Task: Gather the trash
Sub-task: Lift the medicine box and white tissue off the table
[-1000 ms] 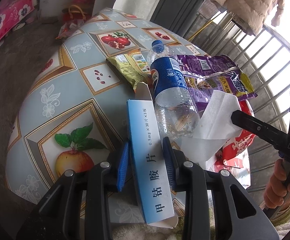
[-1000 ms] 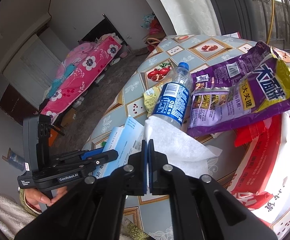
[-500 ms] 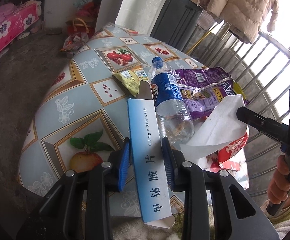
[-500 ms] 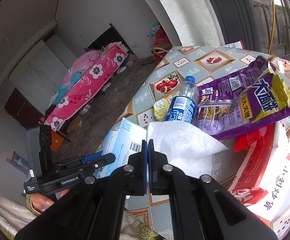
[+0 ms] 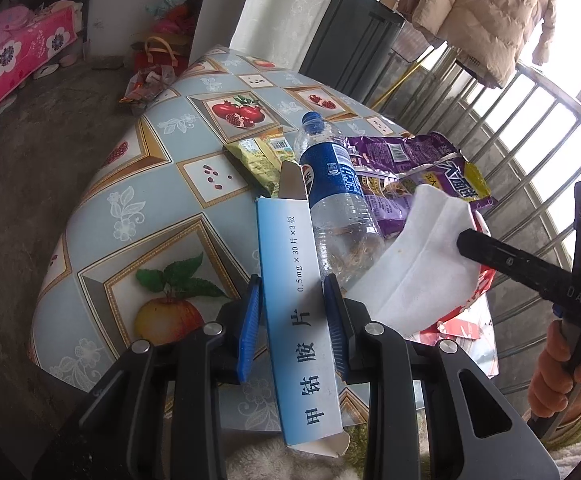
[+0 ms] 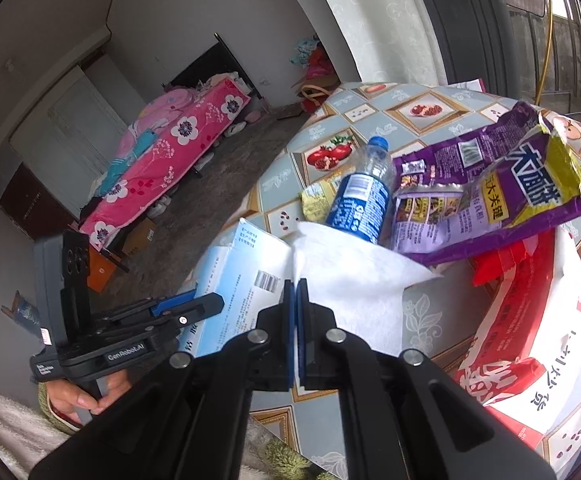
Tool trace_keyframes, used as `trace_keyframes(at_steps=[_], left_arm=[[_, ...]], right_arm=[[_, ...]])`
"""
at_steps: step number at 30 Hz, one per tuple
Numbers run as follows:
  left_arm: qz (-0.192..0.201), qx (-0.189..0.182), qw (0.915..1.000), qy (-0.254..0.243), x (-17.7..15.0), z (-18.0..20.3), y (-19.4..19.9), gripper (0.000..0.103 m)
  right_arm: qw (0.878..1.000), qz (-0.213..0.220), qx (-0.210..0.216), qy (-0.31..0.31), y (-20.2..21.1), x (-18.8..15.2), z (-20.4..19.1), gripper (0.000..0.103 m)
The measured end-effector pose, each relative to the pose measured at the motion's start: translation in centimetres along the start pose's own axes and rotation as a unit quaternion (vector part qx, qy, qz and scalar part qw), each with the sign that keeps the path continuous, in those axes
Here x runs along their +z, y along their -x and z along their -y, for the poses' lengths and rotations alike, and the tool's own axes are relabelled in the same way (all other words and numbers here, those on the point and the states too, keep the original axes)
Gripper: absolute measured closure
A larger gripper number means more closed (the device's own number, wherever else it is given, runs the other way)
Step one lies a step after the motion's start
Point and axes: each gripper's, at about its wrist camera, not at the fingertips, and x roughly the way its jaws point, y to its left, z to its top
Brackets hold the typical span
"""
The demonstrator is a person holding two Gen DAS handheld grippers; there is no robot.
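Note:
My left gripper (image 5: 292,304) is shut on a long light-blue medicine box (image 5: 296,304) and holds it above the table's near edge; the box also shows in the right wrist view (image 6: 242,280). My right gripper (image 6: 295,292) is shut on a white tissue (image 6: 350,276), lifted off the table; the tissue shows in the left wrist view (image 5: 418,264). On the table lie a plastic bottle with a blue label (image 5: 338,200), a purple snack bag (image 5: 410,160), a yellow-green wrapper (image 5: 262,156) and a red-and-white bag (image 6: 522,320).
The round table has a fruit-patterned cloth (image 5: 150,200). A metal railing (image 5: 538,128) stands to the right, a dark cabinet (image 5: 350,40) behind. A bed with a pink flowered cover (image 6: 170,152) is across the floor. Bags (image 5: 158,64) lie on the floor beyond the table.
Both grippers have lifted and pulled back from the table with the box and the tissue. The tissue has come up off the bottle.

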Motion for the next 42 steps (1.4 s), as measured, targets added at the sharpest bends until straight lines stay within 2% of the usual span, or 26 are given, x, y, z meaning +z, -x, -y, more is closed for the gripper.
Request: trace_keyframes(at_steps=[7, 10, 13, 16, 20, 24, 30, 31, 32, 33, 35, 37, 42], left_arm=[[-0.017, -0.002, 0.9999, 0.000, -0.4, -0.3, -1.4, 0.074], [-0.018, -0.002, 0.9998, 0.004, -0.4, -0.5, -1.6, 0.074], [-0.019, -0.002, 0.9998, 0.007, -0.5, -0.9, -1.8, 0.074], [-0.022, -0.002, 0.9997, 0.010, -0.4, -1.1, -2.0, 0.074], [-0.022, -0.006, 0.9997, 0.011, -0.3, -1.3, -2.1, 0.074], [-0.021, -0.007, 0.9997, 0.012, -0.2, -1.4, -2.1, 0.074], [-0.019, -0.008, 0.9997, 0.013, -0.1, -1.6, -2.2, 0.074], [-0.019, -0.008, 0.9997, 0.013, -0.1, -1.6, -2.2, 0.074], [-0.019, -0.008, 0.9997, 0.014, -0.1, -1.6, -2.2, 0.074], [-0.018, -0.008, 0.9997, 0.014, 0.0, -1.7, -2.2, 0.074], [-0.017, -0.008, 0.9997, 0.015, 0.0, -1.8, -2.1, 0.074], [-0.015, -0.006, 0.9997, 0.016, 0.0, -1.9, -2.0, 0.074], [-0.003, -0.007, 0.9998, 0.017, 0.1, -1.8, -1.0, 0.075]], right_arm=[[0.997, -0.063, -0.035, -0.029, -4.1, -1.9, 1.9, 0.100], [0.995, -0.079, -0.036, -0.040, -5.1, -2.0, 2.5, 0.087], [0.996, -0.075, -0.038, -0.039, -5.3, -1.6, 2.6, 0.073], [0.997, -0.063, -0.021, -0.047, -5.0, -1.2, 2.6, 0.062], [0.997, -0.041, 0.008, -0.058, -4.2, -0.4, 2.6, 0.053], [0.996, -0.038, 0.020, -0.076, -4.6, 0.2, 2.9, 0.050], [0.995, -0.045, 0.010, -0.084, -5.8, 0.6, 2.8, 0.050], [0.995, -0.044, 0.008, -0.084, -5.8, 0.7, 2.8, 0.054], [0.996, -0.045, 0.007, -0.083, -5.8, 0.7, 2.7, 0.065], [0.995, -0.047, 0.009, -0.084, -5.9, 0.7, 2.7, 0.070], [0.994, -0.048, 0.021, -0.091, -5.8, 0.8, 2.9, 0.088], [0.994, -0.045, 0.029, -0.093, -5.5, 0.9, 2.9, 0.097], [0.993, -0.027, 0.053, -0.097, -4.0, 1.1, 2.7, 0.101]])
